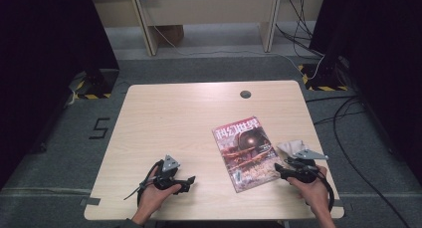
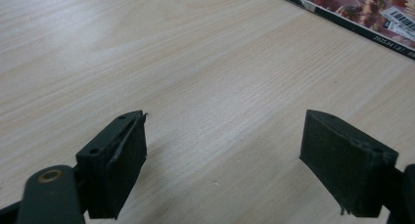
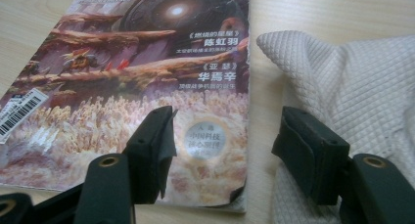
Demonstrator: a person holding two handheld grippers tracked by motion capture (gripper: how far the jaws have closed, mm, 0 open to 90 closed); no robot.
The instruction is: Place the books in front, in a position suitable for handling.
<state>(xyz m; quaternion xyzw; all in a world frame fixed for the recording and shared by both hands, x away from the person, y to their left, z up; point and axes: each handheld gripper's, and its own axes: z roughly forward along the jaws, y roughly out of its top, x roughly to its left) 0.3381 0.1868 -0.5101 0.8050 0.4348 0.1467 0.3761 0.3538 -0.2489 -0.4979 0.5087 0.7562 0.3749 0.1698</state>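
Observation:
A magazine (image 1: 245, 152) with a dark red illustrated cover lies flat on the right half of the wooden table (image 1: 179, 113). A white quilted cloth (image 1: 293, 147) lies just right of it. My right gripper (image 1: 281, 169) is by the magazine's near right corner; in the right gripper view its jaws (image 3: 224, 150) stand open over the magazine (image 3: 147, 77) edge, with the cloth (image 3: 352, 82) to the right, and nothing is pinched. My left gripper (image 1: 191, 182) rests low on the table left of the magazine, open, with bare wood between its jaws (image 2: 222, 160). The magazine's corner (image 2: 372, 13) shows far off.
A round cable hole (image 1: 245, 94) sits near the table's far edge. Cables (image 1: 343, 123) run over the grey floor at the right, and wooden furniture legs (image 1: 149, 24) stand beyond the table. Dark partitions flank both sides.

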